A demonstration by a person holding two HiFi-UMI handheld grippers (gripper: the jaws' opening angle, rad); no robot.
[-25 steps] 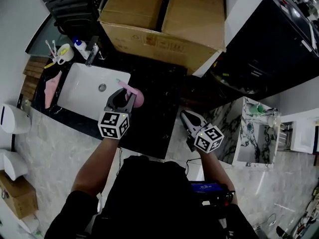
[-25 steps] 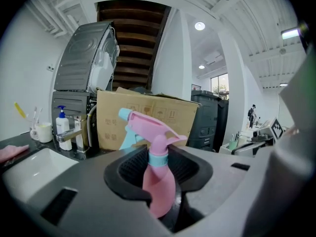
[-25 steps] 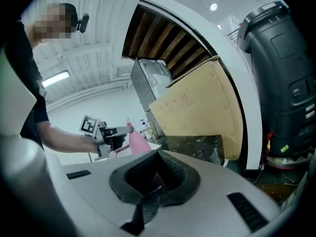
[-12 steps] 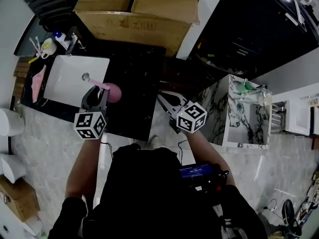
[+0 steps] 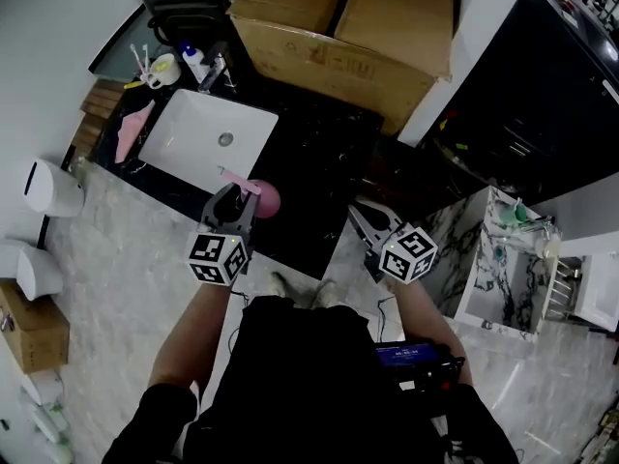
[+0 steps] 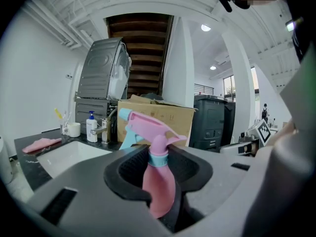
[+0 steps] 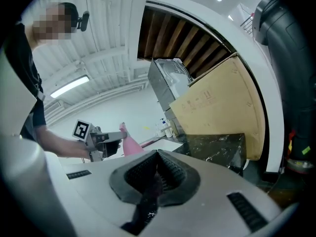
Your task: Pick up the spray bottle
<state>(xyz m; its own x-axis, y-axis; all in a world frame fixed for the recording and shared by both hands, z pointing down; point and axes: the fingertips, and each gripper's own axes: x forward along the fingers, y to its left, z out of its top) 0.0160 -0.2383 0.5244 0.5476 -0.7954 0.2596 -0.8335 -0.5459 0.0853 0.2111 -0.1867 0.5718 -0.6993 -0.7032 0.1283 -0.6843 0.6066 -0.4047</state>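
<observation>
— What's around you?
— A white sink (image 5: pixel 189 143) set in the black bench (image 5: pixel 319 162), with a cup (image 5: pixel 162 66) and a pump bottle (image 5: pixel 193 61) at its far corner and a big cardboard box (image 5: pixel 348 27) behind.
— And the spray bottle (image 5: pixel 268 199)?
— Your left hand-held gripper (image 5: pixel 235 199) clamps it just below the collar, over the bench's front edge. It has a pink body with a pale blue collar and trigger. Your right hand-held gripper (image 5: pixel 363 216) is closed and empty.
</observation>
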